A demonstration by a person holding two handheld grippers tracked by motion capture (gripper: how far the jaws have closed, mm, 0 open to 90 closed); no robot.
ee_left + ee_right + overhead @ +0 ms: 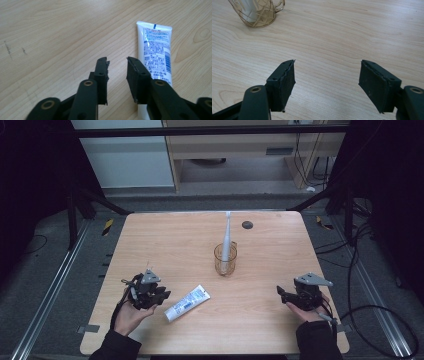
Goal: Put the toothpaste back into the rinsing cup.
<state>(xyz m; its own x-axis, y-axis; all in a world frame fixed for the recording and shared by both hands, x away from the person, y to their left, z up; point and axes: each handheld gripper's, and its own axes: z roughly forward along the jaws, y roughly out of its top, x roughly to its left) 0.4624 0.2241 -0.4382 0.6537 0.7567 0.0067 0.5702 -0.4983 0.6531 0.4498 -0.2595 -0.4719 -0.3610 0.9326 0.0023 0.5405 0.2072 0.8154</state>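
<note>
**Jaws apart beside the toothpaste tube**

The left gripper (117,62) has its jaws narrowly parted with nothing between them; the toothpaste tube (156,53) lies flat just right of them. Lower right in the high view, the right gripper (281,292) gapes wide over bare worktop (165,245). Centre frame, a glass cup (225,259) holds a toothbrush (227,237).

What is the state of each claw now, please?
Left claw: open, holding nothing; toothpaste tube lies beside it.
Right claw: open wide, holding nothing.
</note>
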